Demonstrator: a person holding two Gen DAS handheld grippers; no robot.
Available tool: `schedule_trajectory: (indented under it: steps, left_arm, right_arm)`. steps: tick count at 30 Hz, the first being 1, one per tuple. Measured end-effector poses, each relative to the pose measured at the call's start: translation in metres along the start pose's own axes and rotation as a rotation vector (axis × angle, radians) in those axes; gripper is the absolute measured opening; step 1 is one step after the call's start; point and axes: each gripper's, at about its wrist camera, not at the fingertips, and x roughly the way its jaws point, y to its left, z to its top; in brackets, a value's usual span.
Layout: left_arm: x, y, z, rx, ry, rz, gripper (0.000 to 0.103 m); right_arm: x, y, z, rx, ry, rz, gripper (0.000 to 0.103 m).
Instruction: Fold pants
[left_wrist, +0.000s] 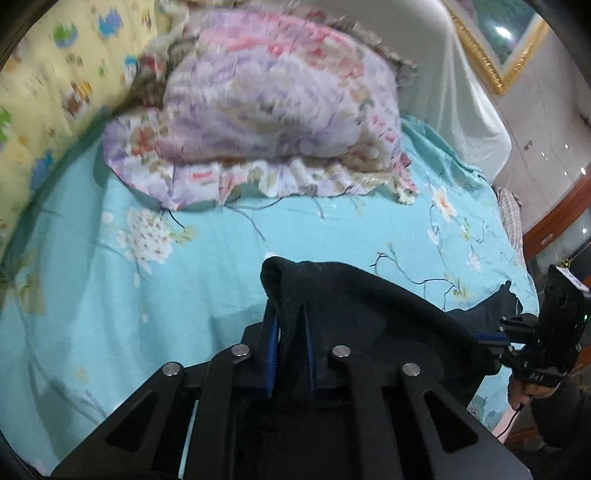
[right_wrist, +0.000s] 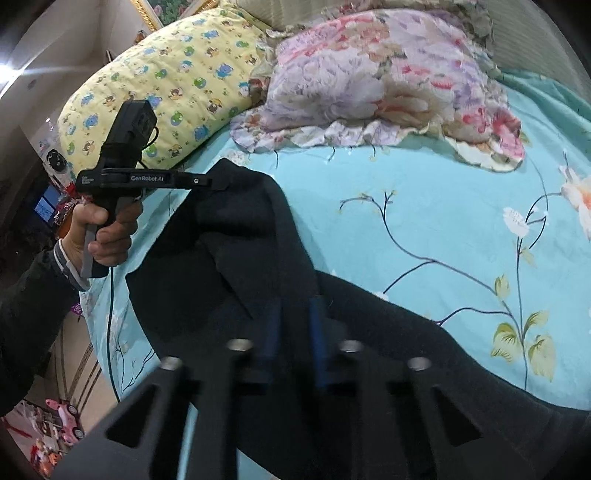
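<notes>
Two grippers share one pair of black pants (right_wrist: 258, 258) over a bed dressed in a turquoise floral sheet (right_wrist: 424, 229); in the left wrist view the left gripper (left_wrist: 290, 332) has its blue-padded fingers (left_wrist: 271, 343) pinched on a fold of the dark cloth, which bunches up past the fingertips toward 12 o'clock and drapes away toward 3 o'clock; at 3 o'clock in that view the right gripper (left_wrist: 517, 332) is seen side-on, touching the far end of the same cloth.

From the right wrist view the right gripper's own blue fingers (right_wrist: 317, 339) sit close together with black fabric between and over them, so it is clenched on the pants; the garment runs from 6 o'clock up toward 10 o'clock, where the left gripper (right_wrist: 207, 181), held in the person's left hand (right_wrist: 103, 229), clamps its upper corner; part of the cloth hangs raised between the two tools, while a band of it lies on the sheet toward 4 o'clock.

Beyond the pants, at 12 o'clock in both views, a pink and lilac floral pillow (right_wrist: 388, 81) rests on the sheet; just beside it toward 10 o'clock lies a yellow pillow (right_wrist: 166, 85) printed with small animals; a gilt picture frame (left_wrist: 491, 62) hangs at 1 o'clock in the left wrist view.
</notes>
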Motion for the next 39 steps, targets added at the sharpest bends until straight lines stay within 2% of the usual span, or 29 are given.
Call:
schedule_trajectory:
  steps: [7, 15, 24, 39]
  left_arm:
    - [-0.054, -0.023, -0.032, 0.031, -0.12, 0.001, 0.007]
    - [-0.092, -0.021, -0.085, -0.048, -0.218, 0.004, 0.007]
    - [-0.09, -0.009, -0.134, -0.161, -0.259, 0.001, 0.007]
    - [-0.084, 0.013, -0.173, -0.277, -0.274, 0.071, 0.013]
  right_arm:
    - [-0.024, 0.015, -0.008, -0.038, -0.05, 0.033, 0.007]
    - [-0.036, 0.042, -0.038, -0.127, -0.041, 0.076, 0.007]
    - [-0.026, 0.061, -0.065, -0.209, 0.017, 0.091, 0.007]
    - [-0.007, 0.075, -0.082, -0.291, 0.09, 0.048, 0.006]
